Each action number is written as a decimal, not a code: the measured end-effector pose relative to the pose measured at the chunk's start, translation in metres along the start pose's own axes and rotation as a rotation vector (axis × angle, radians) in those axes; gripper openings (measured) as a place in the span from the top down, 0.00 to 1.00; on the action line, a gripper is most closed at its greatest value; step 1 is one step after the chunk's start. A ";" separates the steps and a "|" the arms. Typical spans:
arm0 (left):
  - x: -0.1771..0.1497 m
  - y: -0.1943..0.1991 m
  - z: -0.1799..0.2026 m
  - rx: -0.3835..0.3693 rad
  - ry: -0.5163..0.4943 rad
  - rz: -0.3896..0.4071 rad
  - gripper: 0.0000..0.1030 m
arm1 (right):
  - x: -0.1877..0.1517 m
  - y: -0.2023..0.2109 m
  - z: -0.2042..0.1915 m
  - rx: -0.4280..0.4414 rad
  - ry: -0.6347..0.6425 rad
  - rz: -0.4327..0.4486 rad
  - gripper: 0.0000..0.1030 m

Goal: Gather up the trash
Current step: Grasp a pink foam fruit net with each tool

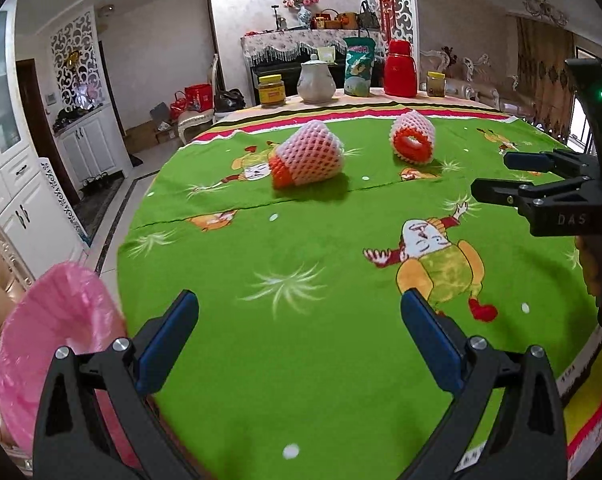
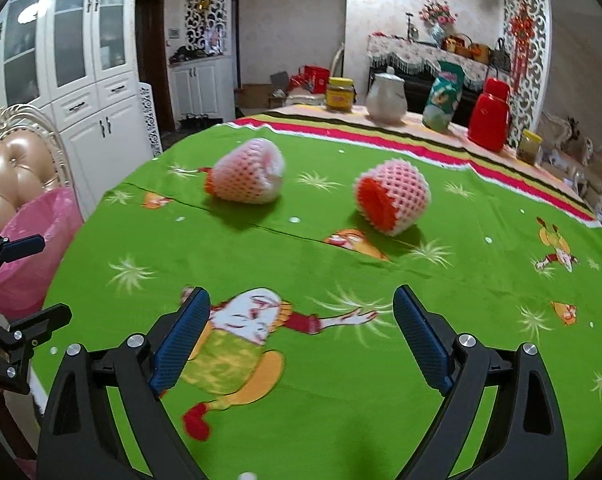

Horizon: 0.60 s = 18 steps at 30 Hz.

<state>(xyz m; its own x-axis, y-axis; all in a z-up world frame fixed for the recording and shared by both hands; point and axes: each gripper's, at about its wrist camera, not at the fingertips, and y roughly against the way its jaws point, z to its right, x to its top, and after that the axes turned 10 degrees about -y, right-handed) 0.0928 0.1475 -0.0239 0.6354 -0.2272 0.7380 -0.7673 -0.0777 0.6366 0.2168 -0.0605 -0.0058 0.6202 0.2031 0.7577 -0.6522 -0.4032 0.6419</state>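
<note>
Half the pink bin [image 1: 57, 344] hides behind left gripper [image 1: 299, 344].

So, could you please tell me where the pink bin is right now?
The pink bin stands off the table's left edge beside the padded chair, at the lower left in the left wrist view.

Soft matt tablecloth [image 2: 341, 420]; netted foam sleeves [image 2: 393, 196]; glossy plastic liner [image 1: 57, 344].

Two pink-and-white foam fruit nets with orange inner lining lie on their sides on the green worktop cloth, well apart. The left net [image 1: 308, 155] [image 2: 247, 178] shows its netted flank; the right net [image 1: 413, 139] [image 2: 393, 196] turns its open orange mouth toward the viewer. A pink-lined bin [image 1: 51, 344] [image 2: 37, 240] stands beside the worktop's left edge.
</note>
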 end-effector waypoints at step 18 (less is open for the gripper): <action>0.086 -0.131 -0.041 -0.021 0.085 -0.082 0.05 | 0.072 -0.123 0.073 -0.112 -0.328 -0.049 0.15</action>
<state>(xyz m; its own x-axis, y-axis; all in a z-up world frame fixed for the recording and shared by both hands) 0.2517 0.1781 -0.0351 0.7013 -0.1382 0.6993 -0.7113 -0.0718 0.6992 0.3735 -0.0617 -0.0382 0.7471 -0.0854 0.6592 -0.6507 -0.2963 0.6991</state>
